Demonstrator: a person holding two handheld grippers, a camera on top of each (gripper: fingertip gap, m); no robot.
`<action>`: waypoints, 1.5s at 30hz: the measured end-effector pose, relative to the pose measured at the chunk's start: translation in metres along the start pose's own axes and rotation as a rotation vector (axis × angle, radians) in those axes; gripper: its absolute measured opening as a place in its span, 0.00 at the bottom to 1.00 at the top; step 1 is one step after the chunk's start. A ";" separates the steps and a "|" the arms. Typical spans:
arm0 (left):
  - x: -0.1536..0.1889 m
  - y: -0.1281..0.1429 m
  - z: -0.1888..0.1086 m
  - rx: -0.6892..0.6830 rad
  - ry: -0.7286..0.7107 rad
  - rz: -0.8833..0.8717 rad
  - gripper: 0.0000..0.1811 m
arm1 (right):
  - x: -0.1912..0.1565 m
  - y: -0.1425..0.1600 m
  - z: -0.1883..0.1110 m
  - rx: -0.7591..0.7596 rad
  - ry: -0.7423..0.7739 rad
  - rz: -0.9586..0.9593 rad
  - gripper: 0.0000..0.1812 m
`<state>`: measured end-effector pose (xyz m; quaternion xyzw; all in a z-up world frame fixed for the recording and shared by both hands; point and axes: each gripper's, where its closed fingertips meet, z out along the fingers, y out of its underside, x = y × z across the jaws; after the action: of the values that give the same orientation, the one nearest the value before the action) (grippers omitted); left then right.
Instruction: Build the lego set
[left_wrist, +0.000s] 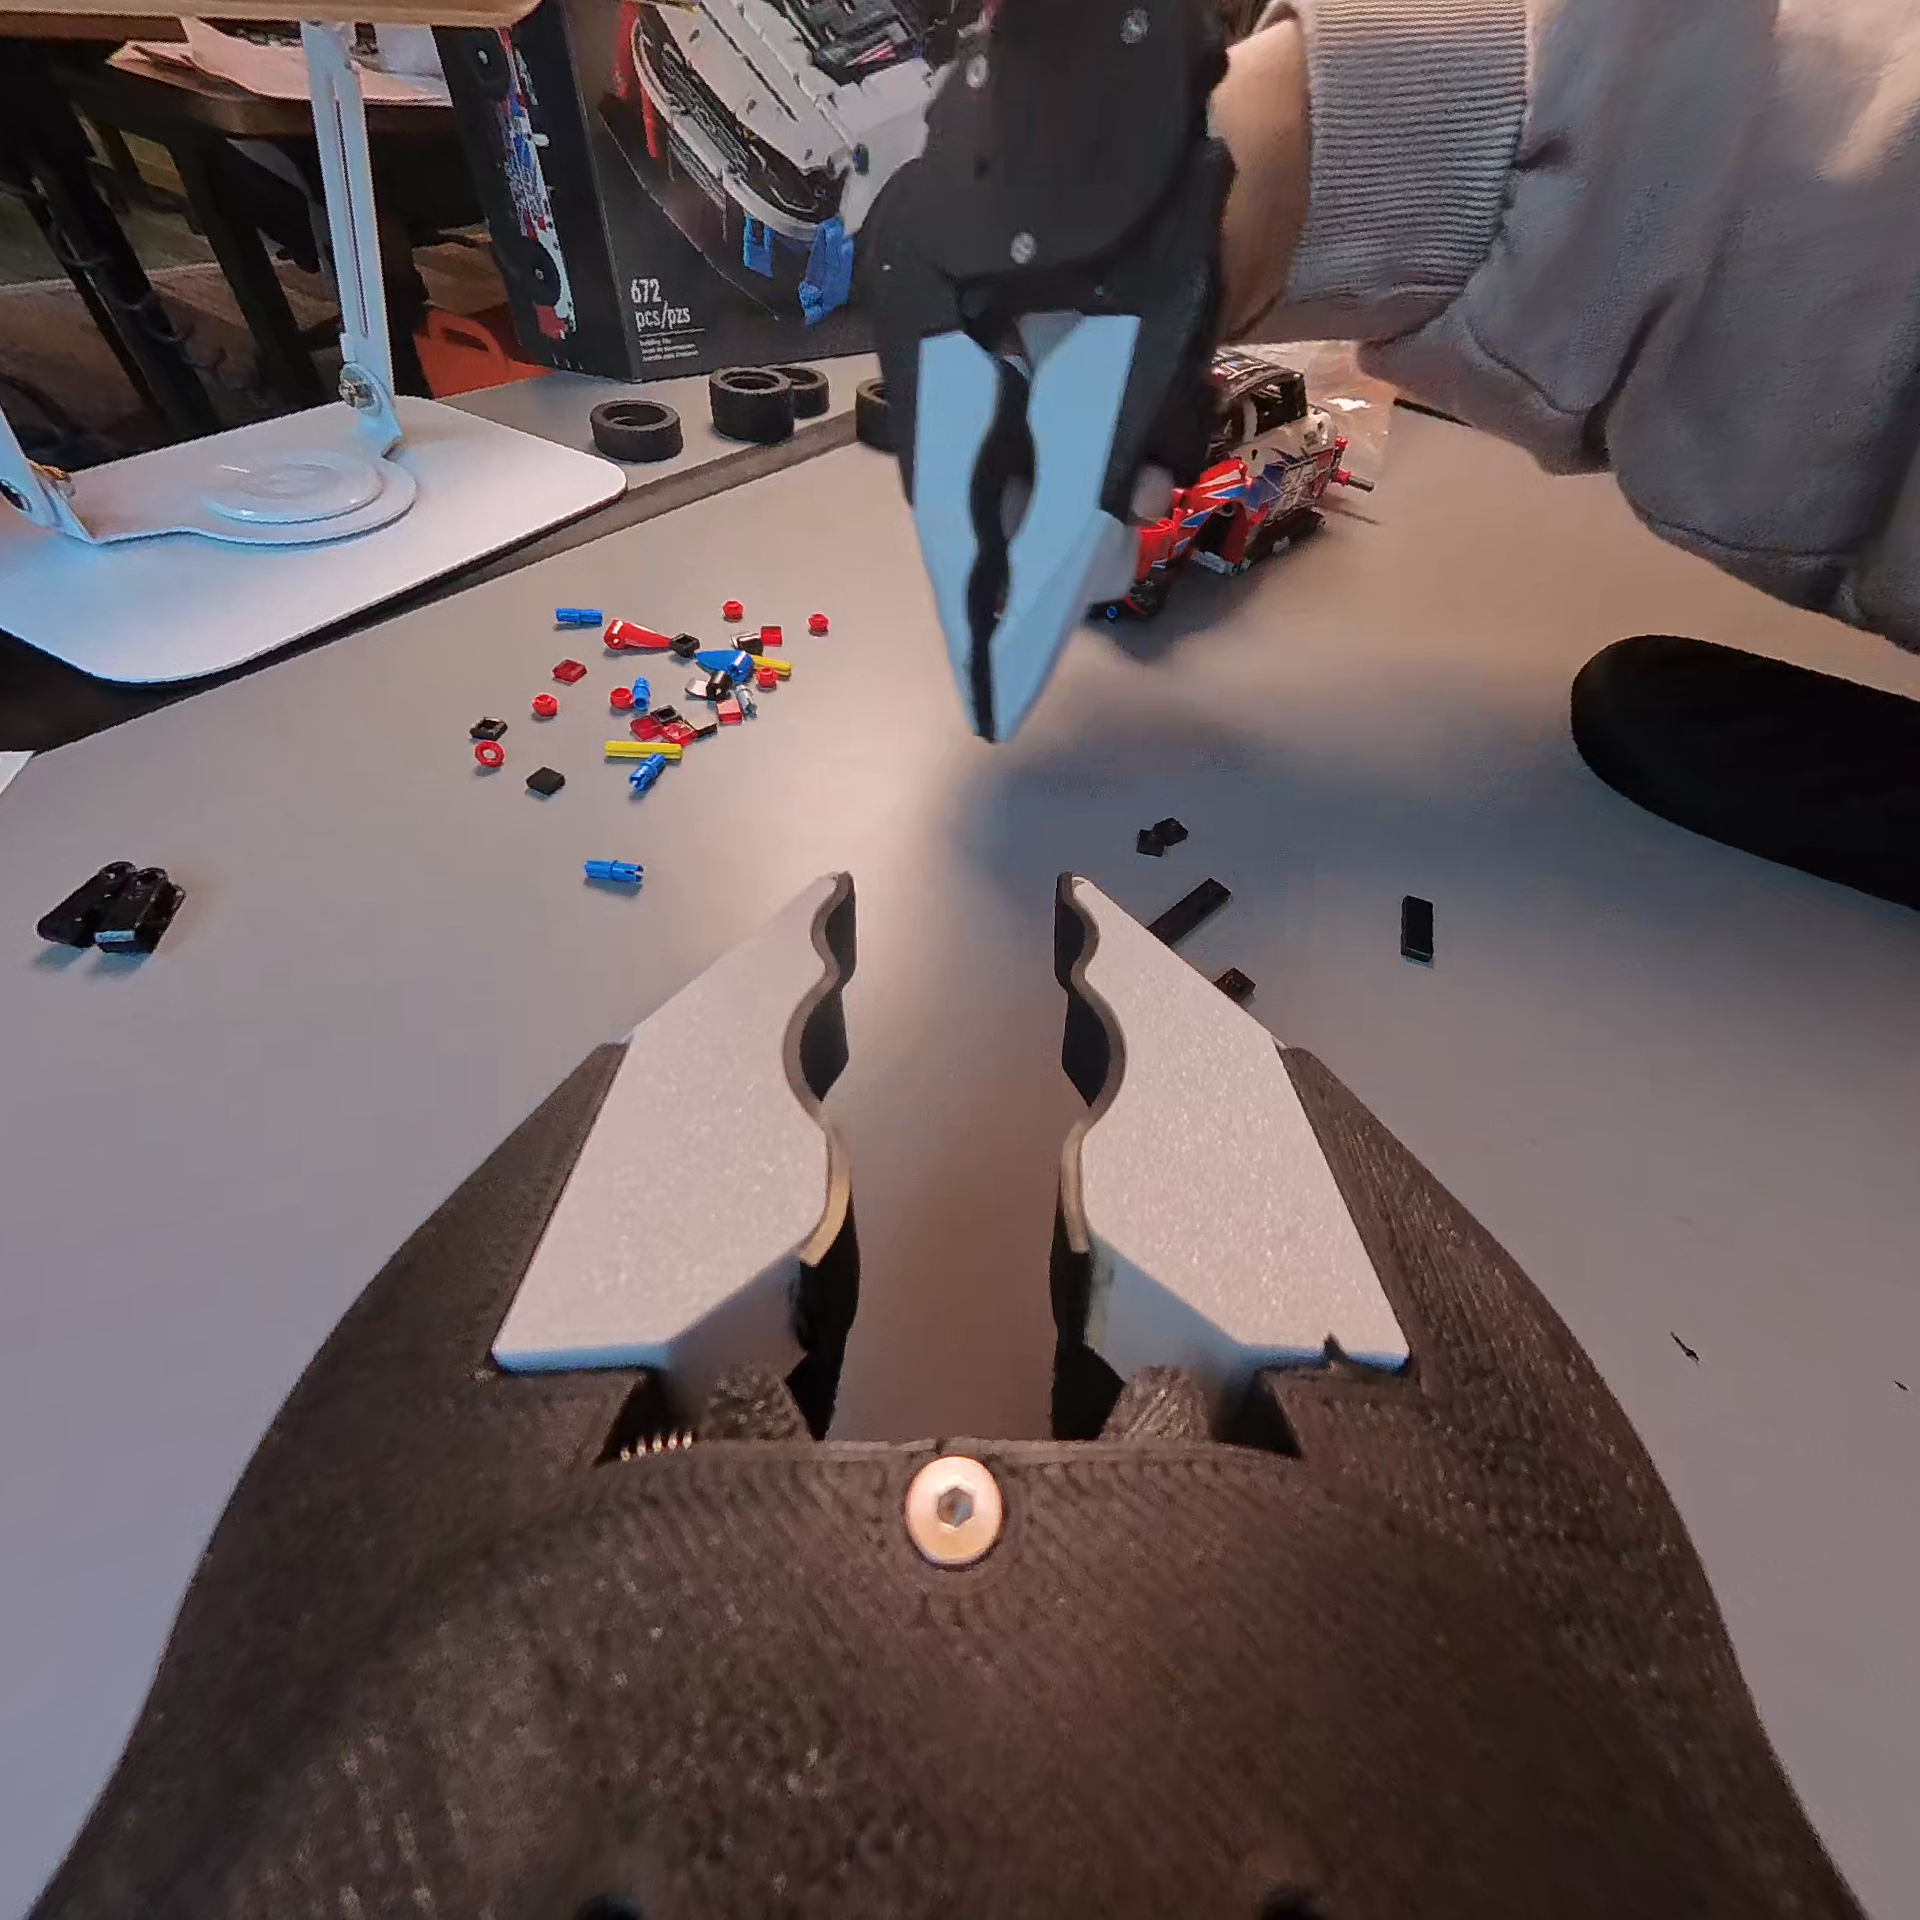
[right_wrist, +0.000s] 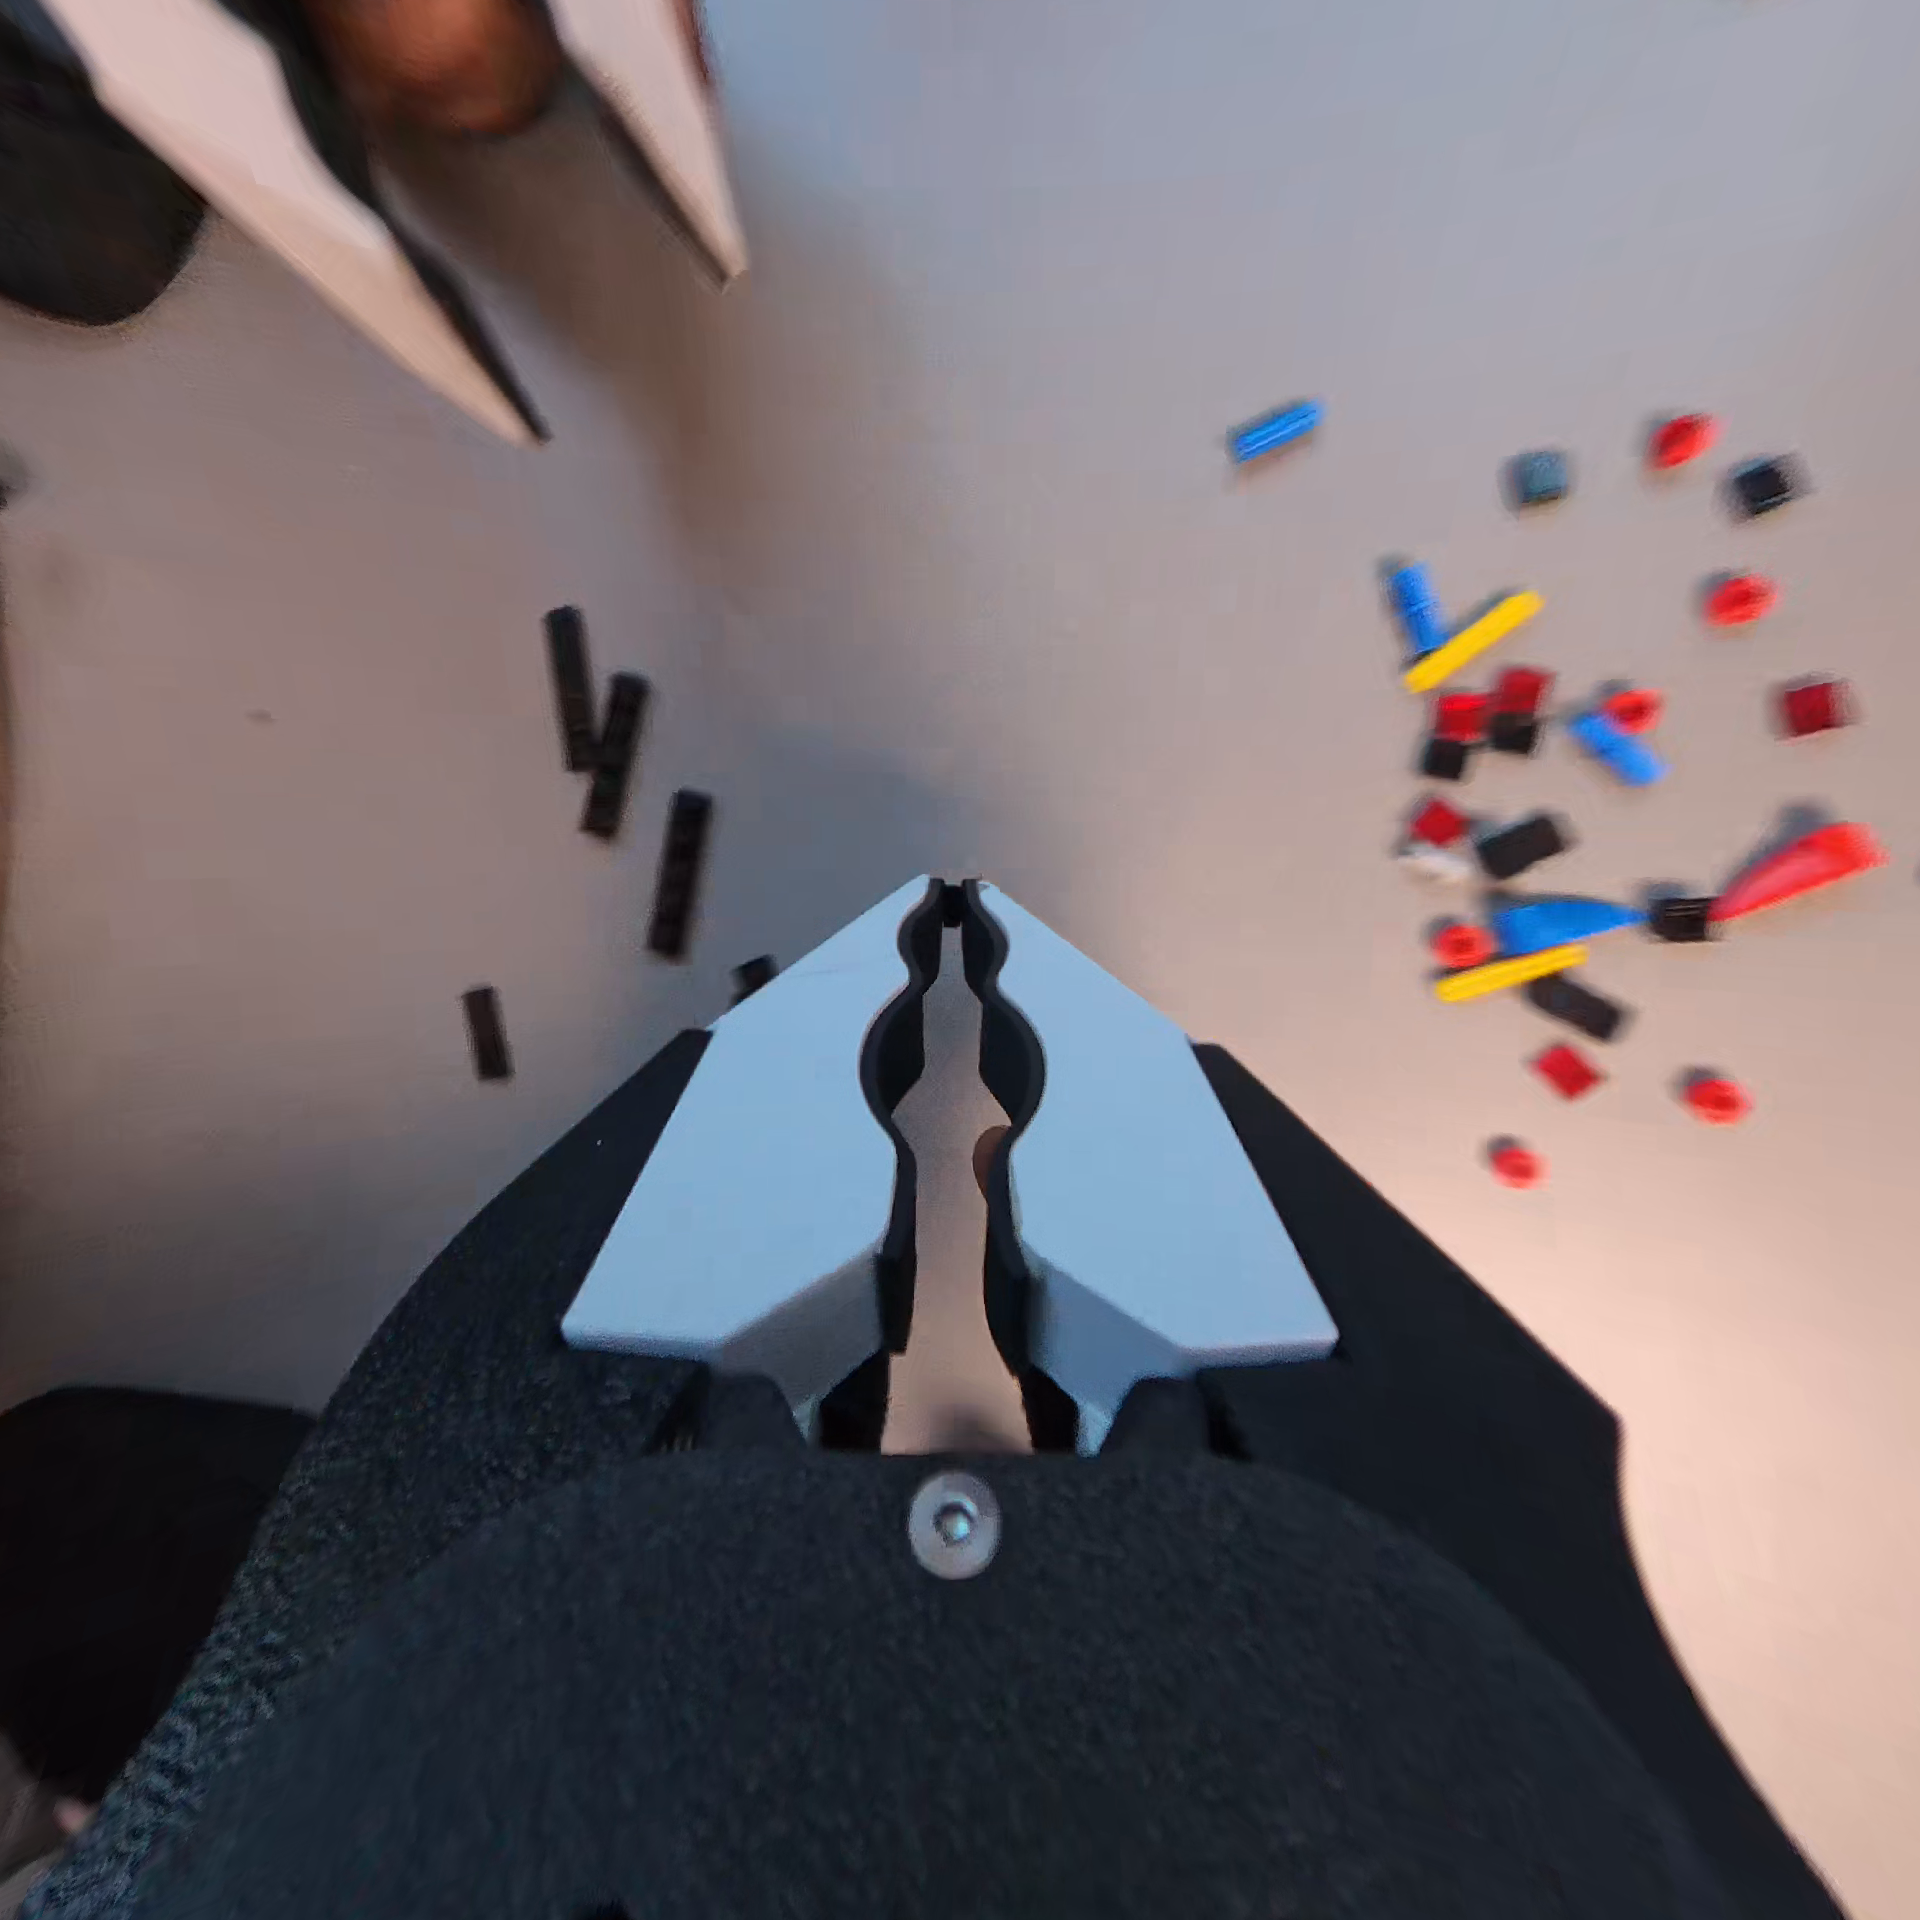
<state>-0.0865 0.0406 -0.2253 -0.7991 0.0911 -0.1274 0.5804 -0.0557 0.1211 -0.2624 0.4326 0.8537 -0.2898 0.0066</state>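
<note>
My left gripper is open and empty, low over the grey table. It also shows at the top left of the right wrist view. My right gripper is shut, and a tiny black piece seems pinched at its tips. It hangs tip-down above the table in the left wrist view. Thin black plates lie left of it; they also show in the left wrist view. A pile of small red, blue, yellow and black pieces lies farther left. The part-built red, white and blue car stands behind the right gripper.
A black joined part and a blue pin lie apart on the left. Black tyres, the set's box and a white stand base are at the back. A black pad lies at the right. A grey sleeve reaches in. The left gripper's tips are roughly 10 centimeters from the right gripper's. About 10 centimeters separates my left fingertips from the blue pin. The right camera catches it too, in the right wrist view.
</note>
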 end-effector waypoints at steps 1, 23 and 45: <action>0.001 0.000 0.000 -0.002 0.001 0.003 0.20 | -0.019 0.011 0.005 -0.026 -0.054 0.007 0.00; 0.002 0.002 0.001 -0.017 -0.002 0.024 0.20 | -0.077 0.067 -0.008 -0.041 0.153 -0.029 0.07; 0.079 -0.013 -0.003 0.083 0.246 0.229 0.18 | -0.115 -0.024 -0.026 0.686 0.060 0.054 0.03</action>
<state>-0.0123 0.0190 -0.2039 -0.7373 0.2467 -0.1610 0.6080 0.0041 0.0382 -0.1991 0.4404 0.6947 -0.5468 -0.1564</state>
